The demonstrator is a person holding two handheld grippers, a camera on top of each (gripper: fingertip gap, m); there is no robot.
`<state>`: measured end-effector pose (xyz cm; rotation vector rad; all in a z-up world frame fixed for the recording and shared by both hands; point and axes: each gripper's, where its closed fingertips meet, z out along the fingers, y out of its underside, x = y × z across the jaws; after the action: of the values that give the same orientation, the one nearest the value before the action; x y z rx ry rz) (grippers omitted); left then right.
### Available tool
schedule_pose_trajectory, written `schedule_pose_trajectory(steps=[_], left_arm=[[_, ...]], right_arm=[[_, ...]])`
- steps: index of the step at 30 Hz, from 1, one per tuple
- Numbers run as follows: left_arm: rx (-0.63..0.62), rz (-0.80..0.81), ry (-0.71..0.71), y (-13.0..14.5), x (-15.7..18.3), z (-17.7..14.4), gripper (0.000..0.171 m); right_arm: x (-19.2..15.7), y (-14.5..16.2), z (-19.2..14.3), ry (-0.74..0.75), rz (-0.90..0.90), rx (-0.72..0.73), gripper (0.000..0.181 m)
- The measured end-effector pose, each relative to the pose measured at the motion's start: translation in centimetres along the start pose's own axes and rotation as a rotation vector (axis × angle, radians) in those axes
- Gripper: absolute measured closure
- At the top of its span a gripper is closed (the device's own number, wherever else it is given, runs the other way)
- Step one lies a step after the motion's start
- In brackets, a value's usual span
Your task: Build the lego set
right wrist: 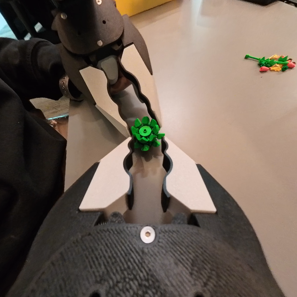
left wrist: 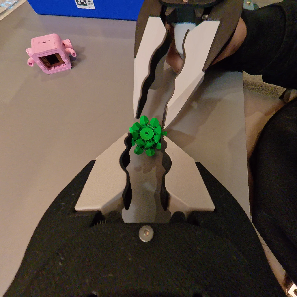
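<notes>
Green lego cluster (left wrist: 146, 135) sits above the grey table (left wrist: 64, 112), pinched between both sets of fingertips: left gripper (left wrist: 145, 138) and right gripper (right wrist: 147, 138) each clamped on it. Pink lego block (left wrist: 49, 53) well apart; loose pieces (right wrist: 276, 64) farther off.

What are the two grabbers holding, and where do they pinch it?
Both hold the spiky green lego ball. The left gripper pinches its near sides; the right gripper pinches it from the opposite end. The exact contact spots are hidden.
</notes>
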<state>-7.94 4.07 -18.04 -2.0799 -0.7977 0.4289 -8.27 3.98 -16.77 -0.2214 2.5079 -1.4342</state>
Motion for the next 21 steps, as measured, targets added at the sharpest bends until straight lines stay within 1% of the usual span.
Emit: schedule_pose_trajectory(steps=[5, 8, 15, 18, 21], left_arm=[[0.008, 0.000, -0.002, -0.1, 0.0, -0.1, 0.134], [0.032, -0.015, 0.007, -0.4, -0.1, -0.3, 0.131], [0.134, -0.120, 0.053, -1.4, -0.7, -1.5, 0.129], [0.186, -0.149, 0.065, -1.9, -0.9, -2.2, 0.129], [0.240, -0.170, 0.064, -2.3, -1.3, -2.8, 0.130]], right_arm=[[0.6, -0.7, -0.7, 0.002, 0.051, 0.061, 0.151], [0.9, -0.9, -0.8, 0.013, 0.064, 0.072, 0.153], [1.5, -0.8, -0.7, 0.056, 0.071, 0.065, 0.157], [2.8, -0.7, -0.9, 0.116, 0.135, 0.075, 0.165], [3.1, -1.0, -1.4, 0.104, 0.186, 0.109, 0.166]])
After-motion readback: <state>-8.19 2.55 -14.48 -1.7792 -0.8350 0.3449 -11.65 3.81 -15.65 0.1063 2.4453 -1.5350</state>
